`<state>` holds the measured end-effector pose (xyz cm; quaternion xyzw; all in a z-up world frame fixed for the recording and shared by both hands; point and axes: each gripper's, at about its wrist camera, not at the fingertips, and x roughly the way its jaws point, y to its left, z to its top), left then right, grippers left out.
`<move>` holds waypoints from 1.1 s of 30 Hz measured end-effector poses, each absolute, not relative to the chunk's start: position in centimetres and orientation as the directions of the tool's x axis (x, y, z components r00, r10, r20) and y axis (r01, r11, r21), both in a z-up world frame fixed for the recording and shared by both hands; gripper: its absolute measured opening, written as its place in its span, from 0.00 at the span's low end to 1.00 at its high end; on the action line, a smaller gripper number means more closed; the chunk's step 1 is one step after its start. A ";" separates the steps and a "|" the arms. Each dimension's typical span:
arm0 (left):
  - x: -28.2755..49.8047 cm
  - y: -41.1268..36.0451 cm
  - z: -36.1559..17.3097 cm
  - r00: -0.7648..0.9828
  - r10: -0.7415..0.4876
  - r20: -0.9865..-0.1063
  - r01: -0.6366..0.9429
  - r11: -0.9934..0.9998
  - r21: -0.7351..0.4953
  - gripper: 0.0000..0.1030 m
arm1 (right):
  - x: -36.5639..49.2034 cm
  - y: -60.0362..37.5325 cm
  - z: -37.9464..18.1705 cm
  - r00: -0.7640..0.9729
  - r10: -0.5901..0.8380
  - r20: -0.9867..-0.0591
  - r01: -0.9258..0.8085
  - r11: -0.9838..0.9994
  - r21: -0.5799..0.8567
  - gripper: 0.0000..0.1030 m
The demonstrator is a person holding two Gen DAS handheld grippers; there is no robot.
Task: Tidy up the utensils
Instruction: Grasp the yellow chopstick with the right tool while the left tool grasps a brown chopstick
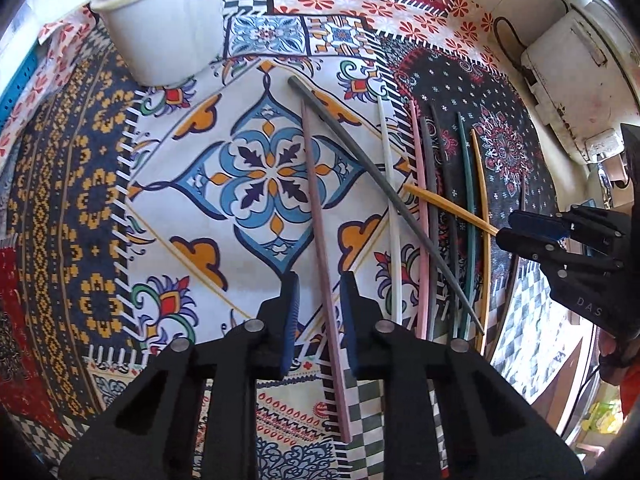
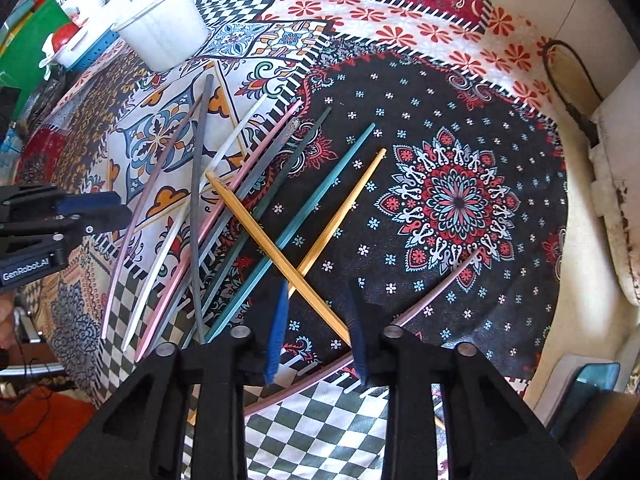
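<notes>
Left wrist view: left claw spread wide, straddling a mauve chopstick flat on the patterned surface, not gripping yet. Right claw also released, jaws either side of a yellow chopstick that crosses its yellow twin. Rest of the sticks lie loose nearby, grey one slanted over the white and pink. Risk: thin sticks roll or pivot w/ an off-centre pinch, and lifting a crossed one drags its neighbours. White tub at the far edge; inside not visible, can't tell contents.
</notes>
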<state>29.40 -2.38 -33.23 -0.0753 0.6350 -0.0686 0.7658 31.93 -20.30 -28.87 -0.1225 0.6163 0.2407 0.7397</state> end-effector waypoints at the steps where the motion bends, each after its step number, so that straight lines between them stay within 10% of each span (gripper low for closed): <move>1: 29.4 -2.5 -33.4 0.177 -0.201 -0.964 0.010 0.979 -0.202 0.14 | 32.1 -20.4 -28.9 0.114 0.207 -0.972 -0.512 0.850 0.121 0.21; 33: 29.7 -1.5 -33.1 0.198 -0.265 -0.944 -0.002 0.963 -0.271 0.03 | 34.2 -19.7 -29.4 0.092 0.260 -0.961 -0.444 0.875 0.194 0.05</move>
